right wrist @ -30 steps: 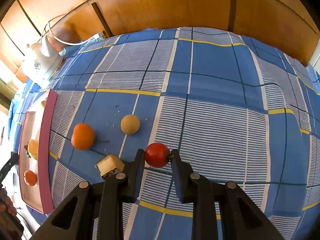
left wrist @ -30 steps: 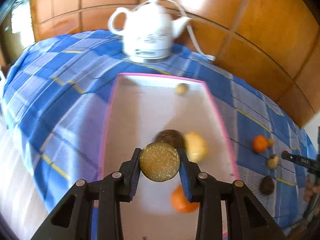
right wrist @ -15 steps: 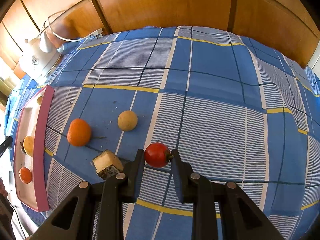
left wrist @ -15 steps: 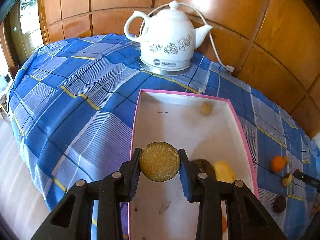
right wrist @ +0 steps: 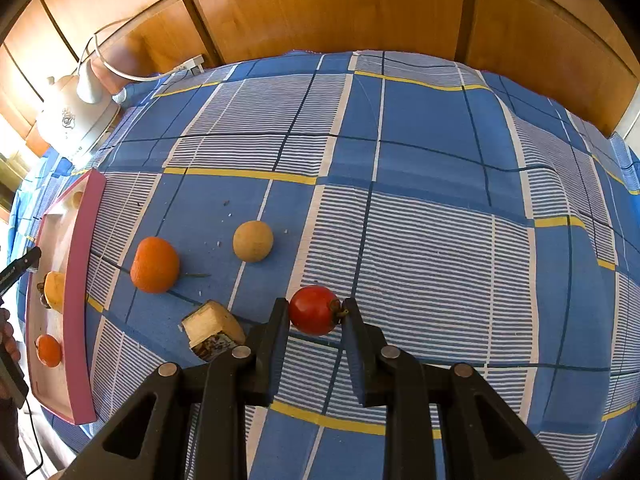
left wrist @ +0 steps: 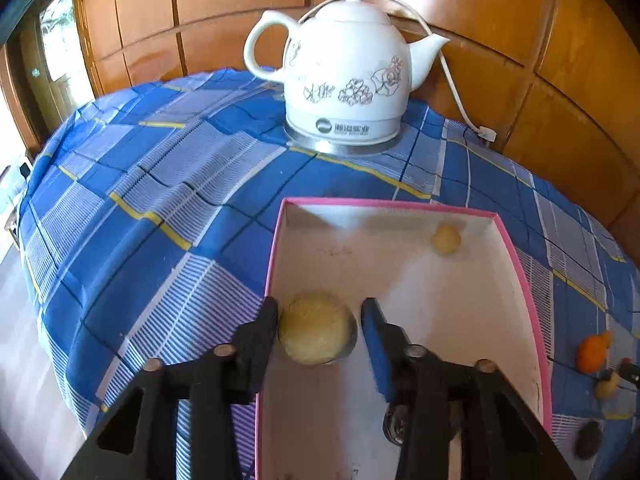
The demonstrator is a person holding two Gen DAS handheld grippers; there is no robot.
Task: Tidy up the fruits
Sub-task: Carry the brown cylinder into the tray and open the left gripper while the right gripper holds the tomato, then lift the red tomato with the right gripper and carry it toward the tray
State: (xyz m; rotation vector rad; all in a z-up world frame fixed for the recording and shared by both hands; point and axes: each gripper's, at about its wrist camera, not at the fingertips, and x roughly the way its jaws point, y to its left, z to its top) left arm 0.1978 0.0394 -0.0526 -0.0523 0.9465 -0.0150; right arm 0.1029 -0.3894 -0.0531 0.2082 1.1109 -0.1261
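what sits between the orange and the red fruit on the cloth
In the right wrist view, a pale cut fruit chunk lies on the cloth between the orange and the red fruit in the right claw.

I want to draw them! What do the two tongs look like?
Both look alike. The left tongs and right tongs are black plastic with triangle-shaped holes, round silver bolts and flat blue pads inside the fingers. No cables or sleeves show.
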